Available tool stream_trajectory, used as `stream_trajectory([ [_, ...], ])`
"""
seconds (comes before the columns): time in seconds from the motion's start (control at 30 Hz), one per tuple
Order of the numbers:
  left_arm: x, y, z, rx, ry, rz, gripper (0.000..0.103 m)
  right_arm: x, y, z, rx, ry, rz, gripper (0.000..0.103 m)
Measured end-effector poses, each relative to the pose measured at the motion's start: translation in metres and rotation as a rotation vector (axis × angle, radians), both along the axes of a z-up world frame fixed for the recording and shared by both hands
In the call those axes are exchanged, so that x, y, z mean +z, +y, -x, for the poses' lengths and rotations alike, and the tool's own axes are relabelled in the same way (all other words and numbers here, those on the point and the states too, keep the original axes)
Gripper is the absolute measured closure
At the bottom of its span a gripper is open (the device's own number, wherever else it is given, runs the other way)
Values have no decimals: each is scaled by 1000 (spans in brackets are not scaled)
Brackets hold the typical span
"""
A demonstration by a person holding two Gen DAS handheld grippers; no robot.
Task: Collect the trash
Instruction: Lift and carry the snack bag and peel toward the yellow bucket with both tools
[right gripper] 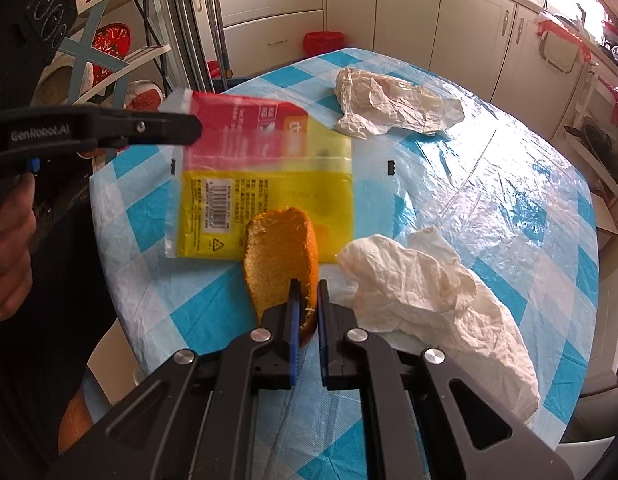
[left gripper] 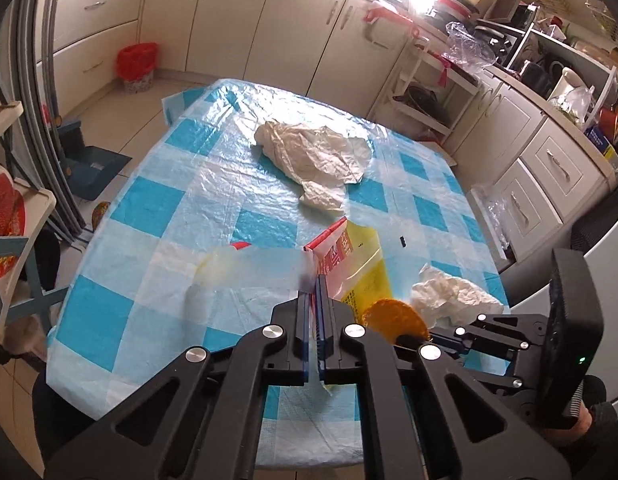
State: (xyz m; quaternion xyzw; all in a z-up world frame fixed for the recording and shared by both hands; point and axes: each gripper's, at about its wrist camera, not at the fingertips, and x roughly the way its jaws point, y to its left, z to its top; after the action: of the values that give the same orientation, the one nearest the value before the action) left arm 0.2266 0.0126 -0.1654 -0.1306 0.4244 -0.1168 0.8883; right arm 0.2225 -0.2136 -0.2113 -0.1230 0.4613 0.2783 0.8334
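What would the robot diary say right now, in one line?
left gripper: shut on plastic bag | right gripper: shut on orange peel | crumpled paper: on table

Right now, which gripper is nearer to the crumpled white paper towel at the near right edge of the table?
Right. The right gripper, holding the orange peel, is just beside the crumpled white paper towel; the left gripper, holding the yellow-and-red plastic wrapper, is farther left.

Yellow-red wrapper (right gripper: 265,184) lifted; orange peel (right gripper: 281,256) upright; crumpled papers (right gripper: 393,104).
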Motion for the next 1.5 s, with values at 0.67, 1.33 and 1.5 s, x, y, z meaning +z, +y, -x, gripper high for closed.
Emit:
stream_trajectory([
  [0.67,70,23,18,92,-136,-61,100,37,-30,7,-26,20,-229,95],
  [1.33,74,28,26,98,-143,-63,100,10,-27,2,-111,60,-135,66],
  [1.5,73,27,25,96,-143,-63,100,7,-15,7,-58,58,-114,86],
])
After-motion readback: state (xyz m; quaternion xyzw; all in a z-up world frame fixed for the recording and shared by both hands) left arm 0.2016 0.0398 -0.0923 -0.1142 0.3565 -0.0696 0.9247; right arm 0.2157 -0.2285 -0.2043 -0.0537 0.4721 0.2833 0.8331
